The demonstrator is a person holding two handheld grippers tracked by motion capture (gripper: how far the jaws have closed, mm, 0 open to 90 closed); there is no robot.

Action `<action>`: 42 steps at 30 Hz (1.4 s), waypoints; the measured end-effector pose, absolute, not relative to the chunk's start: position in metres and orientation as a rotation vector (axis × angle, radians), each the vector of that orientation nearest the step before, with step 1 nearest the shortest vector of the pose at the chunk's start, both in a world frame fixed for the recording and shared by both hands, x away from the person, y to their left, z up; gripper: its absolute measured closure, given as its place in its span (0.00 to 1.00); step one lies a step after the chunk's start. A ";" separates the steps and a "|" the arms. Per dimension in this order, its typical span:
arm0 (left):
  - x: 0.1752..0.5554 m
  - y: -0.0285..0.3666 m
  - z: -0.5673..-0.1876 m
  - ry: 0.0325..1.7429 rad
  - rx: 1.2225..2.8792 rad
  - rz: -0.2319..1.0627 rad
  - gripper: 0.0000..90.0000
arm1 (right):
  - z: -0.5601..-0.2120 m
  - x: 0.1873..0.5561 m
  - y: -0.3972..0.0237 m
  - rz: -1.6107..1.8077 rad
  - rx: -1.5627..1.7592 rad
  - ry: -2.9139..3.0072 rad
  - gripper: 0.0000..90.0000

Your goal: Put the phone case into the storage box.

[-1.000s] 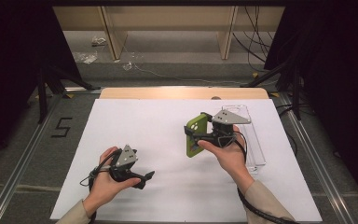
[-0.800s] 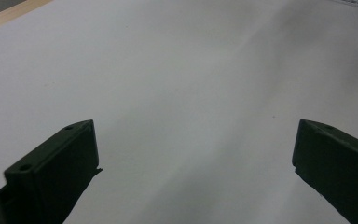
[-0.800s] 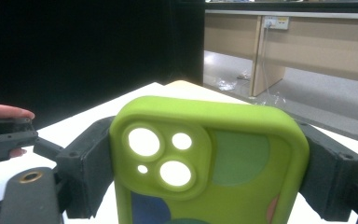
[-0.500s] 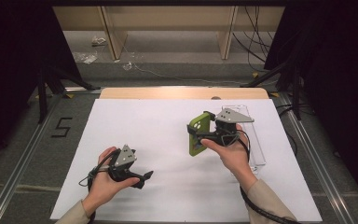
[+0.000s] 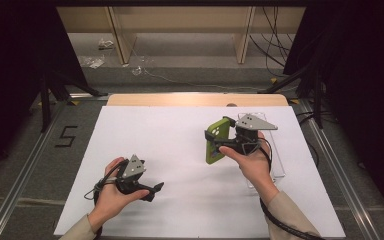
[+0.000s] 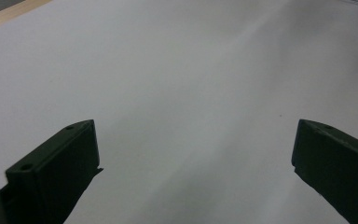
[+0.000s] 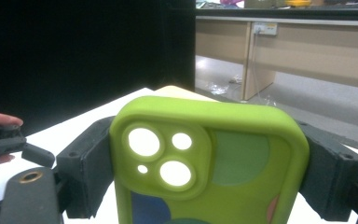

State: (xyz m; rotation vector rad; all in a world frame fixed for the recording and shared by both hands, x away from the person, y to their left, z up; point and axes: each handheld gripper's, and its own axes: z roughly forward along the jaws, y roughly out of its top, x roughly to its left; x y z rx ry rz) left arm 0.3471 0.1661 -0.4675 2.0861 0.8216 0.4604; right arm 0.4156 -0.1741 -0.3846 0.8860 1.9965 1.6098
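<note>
I saw almost no change: my right gripper [image 5: 219, 141] still pinched the green phone case [image 5: 216, 140] by its sides, raised over the white sheet [image 5: 180, 140] at two o'clock. My left gripper [image 5: 155, 190], jaws spread and empty, rested at seven o'clock, so I judged the case was still only lifted, not placed.

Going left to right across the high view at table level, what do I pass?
Left hand → left gripper, jaws open over the white sheet → green phone case → right gripper clamping it → clear tray near the sheet's right edge.
</note>
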 end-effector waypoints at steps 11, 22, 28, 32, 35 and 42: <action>0.347 0.167 -0.468 0.825 2.084 0.461 0.00 | -0.380 0.417 -0.184 1.609 0.901 1.956 0.19; 0.348 0.167 -0.467 0.827 2.083 0.463 0.00 | -0.377 0.419 -0.192 1.609 0.916 1.928 0.19; 0.348 0.167 -0.467 0.827 2.083 0.463 0.00 | -0.374 0.419 -0.196 1.609 0.921 1.912 0.19; 0.348 0.167 -0.467 0.829 2.081 0.464 0.00 | -0.373 0.420 -0.199 1.611 0.924 1.901 0.19; 0.348 0.167 -0.467 0.828 2.082 0.464 0.00 | -0.372 0.420 -0.200 1.610 0.929 1.896 0.19; 0.348 0.168 -0.467 0.830 2.079 0.466 0.00 | -0.372 0.421 -0.204 1.609 0.937 1.887 0.19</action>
